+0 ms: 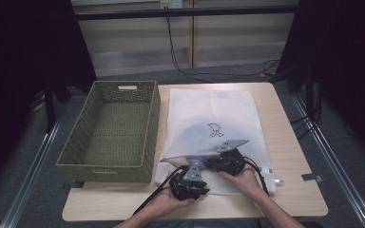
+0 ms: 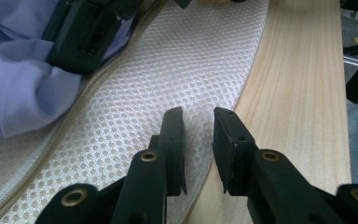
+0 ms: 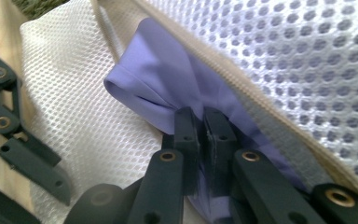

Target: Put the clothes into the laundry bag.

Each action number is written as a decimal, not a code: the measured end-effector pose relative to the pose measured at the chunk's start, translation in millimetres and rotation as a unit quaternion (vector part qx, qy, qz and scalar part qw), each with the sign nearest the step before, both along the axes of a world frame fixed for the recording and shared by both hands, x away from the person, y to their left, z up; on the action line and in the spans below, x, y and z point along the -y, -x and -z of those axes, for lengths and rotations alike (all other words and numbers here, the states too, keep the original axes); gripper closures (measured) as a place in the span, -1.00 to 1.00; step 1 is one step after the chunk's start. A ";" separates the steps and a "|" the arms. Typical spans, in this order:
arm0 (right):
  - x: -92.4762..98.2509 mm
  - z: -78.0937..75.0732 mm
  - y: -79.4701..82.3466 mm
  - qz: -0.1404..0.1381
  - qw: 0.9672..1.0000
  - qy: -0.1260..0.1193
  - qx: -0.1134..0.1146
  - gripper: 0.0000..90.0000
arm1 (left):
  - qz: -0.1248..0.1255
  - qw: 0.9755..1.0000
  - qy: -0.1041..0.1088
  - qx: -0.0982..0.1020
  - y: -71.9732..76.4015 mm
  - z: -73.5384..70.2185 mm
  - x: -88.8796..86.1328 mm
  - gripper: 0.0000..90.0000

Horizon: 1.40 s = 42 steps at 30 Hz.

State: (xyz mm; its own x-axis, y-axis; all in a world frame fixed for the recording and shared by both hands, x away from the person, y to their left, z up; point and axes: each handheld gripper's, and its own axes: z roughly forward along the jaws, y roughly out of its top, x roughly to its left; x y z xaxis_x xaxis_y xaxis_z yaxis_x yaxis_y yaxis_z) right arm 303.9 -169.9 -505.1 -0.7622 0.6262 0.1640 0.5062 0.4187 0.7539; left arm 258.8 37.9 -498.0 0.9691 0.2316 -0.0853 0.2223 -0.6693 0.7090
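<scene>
Right hand-held gripper (image 3: 200, 116) pinches lavender garment (image 3: 168, 79) inside mesh bag (image 3: 74, 93).

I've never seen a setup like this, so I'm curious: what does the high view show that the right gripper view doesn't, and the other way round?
The high view takes in the woven basket, the table and both hands.

The right gripper view shows close up its jaws pinched on lilac cloth poking from the bag's open zip edge.

Both show the white mesh bag and the left gripper, which holds the bag's lower edge.
</scene>
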 end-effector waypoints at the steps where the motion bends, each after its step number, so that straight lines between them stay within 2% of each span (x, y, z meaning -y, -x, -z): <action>1: 0.1 -0.1 -0.7 0.002 1.000 0.000 -0.002 0.90 | 0.000 1.000 0.001 -0.001 -0.1 0.1 -0.1 0.64; 2: 0.1 0.0 -2.0 0.005 1.000 0.000 0.000 0.90 | 0.000 1.000 -0.003 0.000 -0.3 -0.5 -0.3 0.64; 4: 0.3 0.4 -3.8 0.007 1.000 0.000 -0.001 0.90 | -0.001 1.000 0.003 0.002 0.1 0.5 0.1 0.64; 6: 0.5 0.7 -5.0 0.009 1.000 -0.002 -0.001 0.90 | 0.008 1.000 -0.003 0.005 -0.6 -0.1 -0.5 0.64; 8: 0.7 0.8 -6.0 0.010 1.000 -0.001 -0.002 0.90 | 0.006 1.000 0.000 0.001 0.2 0.1 -0.4 0.64; 22: 2.3 2.1 -10.1 0.024 1.000 -0.002 0.006 0.88 | 0.004 1.000 0.005 0.011 1.8 1.3 -0.6 0.64; 31: 3.8 2.6 -17.1 0.039 0.999 -0.001 0.007 0.88 | 0.004 1.000 -0.002 0.008 1.3 0.3 -1.3 0.64; 34: 4.4 3.1 -19.9 0.044 0.999 -0.002 0.008 0.87 | 0.003 1.000 0.006 0.005 0.9 1.3 -1.1 0.64; 35: 4.7 3.3 -21.3 0.048 0.999 -0.002 0.007 0.86 | 0.004 1.000 -0.001 0.004 0.5 0.3 -1.5 0.64; 39: 5.1 3.4 -25.5 0.054 0.999 -0.003 0.006 0.86 | 0.003 1.000 0.007 0.005 0.6 1.4 -0.8 0.64; 42: 5.4 3.1 -29.6 0.058 0.998 0.000 0.007 0.84 | 0.003 1.000 0.004 0.002 0.1 0.9 -1.2 0.64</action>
State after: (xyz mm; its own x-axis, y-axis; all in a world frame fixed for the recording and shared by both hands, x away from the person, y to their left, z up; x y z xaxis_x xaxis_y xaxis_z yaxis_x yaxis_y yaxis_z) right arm 333.4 -175.3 -508.1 -0.6875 0.7098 0.1534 0.5402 0.3588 0.7613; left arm 258.7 39.1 -498.9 0.9707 0.2251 -0.0837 0.2159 -0.6654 0.7146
